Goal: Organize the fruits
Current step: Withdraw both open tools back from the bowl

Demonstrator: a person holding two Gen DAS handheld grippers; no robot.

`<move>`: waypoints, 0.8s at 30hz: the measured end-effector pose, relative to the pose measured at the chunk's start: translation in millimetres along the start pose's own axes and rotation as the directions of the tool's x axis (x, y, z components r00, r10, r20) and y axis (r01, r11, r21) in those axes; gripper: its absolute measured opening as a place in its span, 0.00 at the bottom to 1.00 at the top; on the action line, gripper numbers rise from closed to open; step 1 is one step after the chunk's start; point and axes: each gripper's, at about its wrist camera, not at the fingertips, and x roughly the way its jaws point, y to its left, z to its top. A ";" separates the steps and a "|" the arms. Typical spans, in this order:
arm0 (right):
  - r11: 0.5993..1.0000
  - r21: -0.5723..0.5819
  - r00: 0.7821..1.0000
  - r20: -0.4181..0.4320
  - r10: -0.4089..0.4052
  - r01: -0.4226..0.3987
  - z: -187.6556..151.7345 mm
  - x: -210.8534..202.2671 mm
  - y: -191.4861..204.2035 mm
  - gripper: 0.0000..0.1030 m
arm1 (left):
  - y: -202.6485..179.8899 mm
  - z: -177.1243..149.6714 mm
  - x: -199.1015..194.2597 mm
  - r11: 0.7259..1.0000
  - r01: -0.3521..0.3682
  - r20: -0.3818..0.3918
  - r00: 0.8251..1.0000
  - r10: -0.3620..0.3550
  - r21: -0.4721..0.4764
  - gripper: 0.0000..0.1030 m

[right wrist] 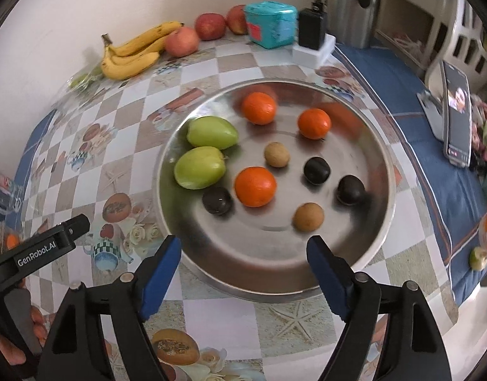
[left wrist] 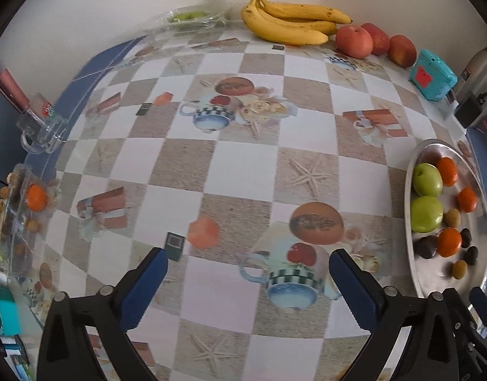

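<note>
A round steel tray [right wrist: 230, 273] holds two green fruits [right wrist: 200, 167], three oranges [right wrist: 255, 186], dark plums [right wrist: 317, 170] and small brown fruits [right wrist: 308, 217]. My right gripper [right wrist: 245, 247] hangs open over the tray's near rim, nothing between its blue pads. My left gripper [left wrist: 248, 262] stands wide open over the bare checkered tablecloth, left of the tray [left wrist: 414, 254], holding nothing. Bananas [left wrist: 291, 20] and red apples [left wrist: 354, 41] lie along the back wall. A single orange [left wrist: 36, 197] sits in a clear container at the left edge.
A teal box [left wrist: 433, 76] and a black charger [right wrist: 311, 28] stand at the back right. A phone on a stand [right wrist: 456, 114] is at the right. A glass mug [left wrist: 42, 133] sits at the table's left edge. A clear tray with green fruit [left wrist: 192, 19] is at the back.
</note>
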 end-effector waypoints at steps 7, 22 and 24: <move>0.998 -0.065 1.000 0.031 0.001 0.001 -4.0 -4.0 18.6 0.93 | 10.4 -2.5 -10.9 0.999 -0.031 0.041 0.999 0.032 -0.008 1.00; 0.996 -0.092 0.998 0.067 0.011 -0.004 -9.7 -9.9 28.1 0.93 | 28.1 -2.7 -25.9 0.989 -0.148 -0.024 0.989 0.148 0.001 1.00; 0.997 -0.083 0.997 0.071 0.012 -0.006 -10.8 -11.1 26.4 0.93 | 29.9 -4.0 -25.8 0.987 -0.161 -0.054 0.985 0.162 0.017 1.00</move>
